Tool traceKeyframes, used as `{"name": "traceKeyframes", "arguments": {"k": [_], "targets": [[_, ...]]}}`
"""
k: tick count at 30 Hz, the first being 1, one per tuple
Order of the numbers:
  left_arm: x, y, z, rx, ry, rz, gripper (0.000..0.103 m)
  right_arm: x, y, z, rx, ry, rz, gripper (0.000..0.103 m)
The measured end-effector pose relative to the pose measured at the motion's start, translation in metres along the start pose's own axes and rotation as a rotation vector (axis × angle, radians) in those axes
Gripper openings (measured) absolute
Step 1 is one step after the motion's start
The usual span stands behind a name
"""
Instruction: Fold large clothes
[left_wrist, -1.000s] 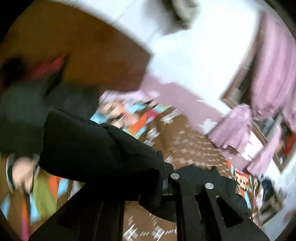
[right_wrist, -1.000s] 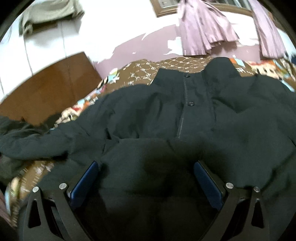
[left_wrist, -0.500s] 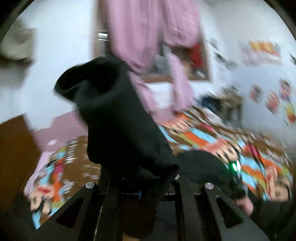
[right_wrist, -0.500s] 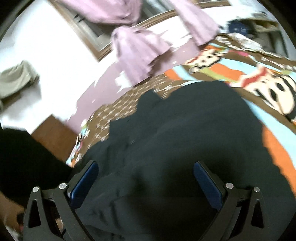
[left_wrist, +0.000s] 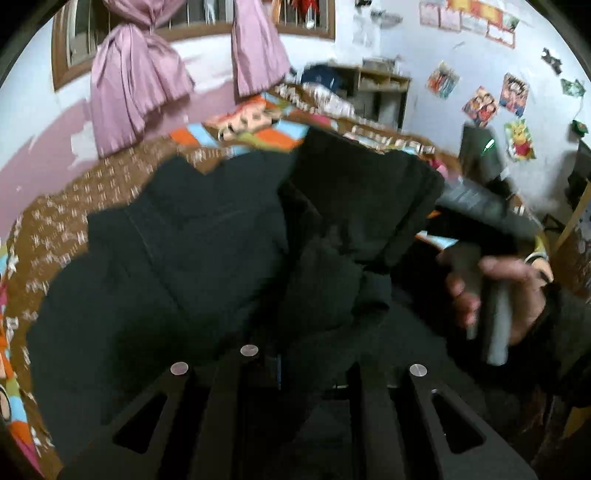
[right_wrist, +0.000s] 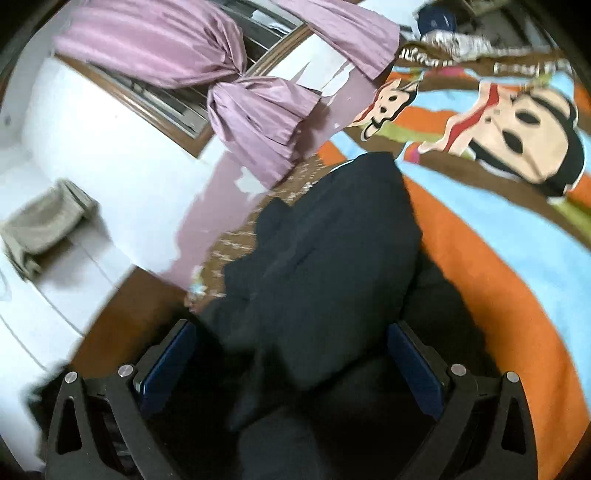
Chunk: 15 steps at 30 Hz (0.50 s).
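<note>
Large black padded jacket (left_wrist: 192, 258) is lying spread on the colourful cartoon-print bedspread (right_wrist: 517, 229). Left gripper (left_wrist: 295, 365) is clenched on a bunched black sleeve (left_wrist: 354, 229), draping it over the jacket body. Right gripper (right_wrist: 291, 365) is standing wide, blue pads (right_wrist: 413, 365) clear of the fabric beneath. Right hand (left_wrist: 513, 291) is gripping its handle.

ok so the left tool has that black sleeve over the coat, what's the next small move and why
Probably lower the left tool and let go. It is shut on the sleeve, which already hangs over the black coat spread on the bedspread, so releasing should lay it flat. The right tool stands open.
</note>
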<state>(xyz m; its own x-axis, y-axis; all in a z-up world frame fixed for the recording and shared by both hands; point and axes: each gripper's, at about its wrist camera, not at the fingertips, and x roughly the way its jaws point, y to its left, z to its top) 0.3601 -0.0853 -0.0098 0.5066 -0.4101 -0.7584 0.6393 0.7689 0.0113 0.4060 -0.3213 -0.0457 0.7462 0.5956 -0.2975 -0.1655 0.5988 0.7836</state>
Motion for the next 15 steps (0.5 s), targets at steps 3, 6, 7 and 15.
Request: {"name": "traceKeyframes", "arguments": {"k": [3, 6, 7, 15], "targets": [[0.020, 0.007, -0.018, -0.030, 0.047, -0.006, 0.012, -0.009, -0.006, 0.005, 0.073, 0.009, 0.087, 0.103], [0.025, 0.012, -0.029, -0.057, 0.066, -0.017, 0.014, -0.013, -0.002, 0.008, 0.090, 0.032, 0.137, 0.103], [0.025, 0.014, -0.031, -0.064, 0.063, -0.019, 0.015, -0.013, 0.001, 0.008, 0.080, 0.042, 0.146, 0.103], [0.009, -0.007, -0.038, -0.102, 0.056, -0.067, 0.045, 0.004, 0.030, -0.016, -0.052, 0.196, 0.100, 0.086]]}}
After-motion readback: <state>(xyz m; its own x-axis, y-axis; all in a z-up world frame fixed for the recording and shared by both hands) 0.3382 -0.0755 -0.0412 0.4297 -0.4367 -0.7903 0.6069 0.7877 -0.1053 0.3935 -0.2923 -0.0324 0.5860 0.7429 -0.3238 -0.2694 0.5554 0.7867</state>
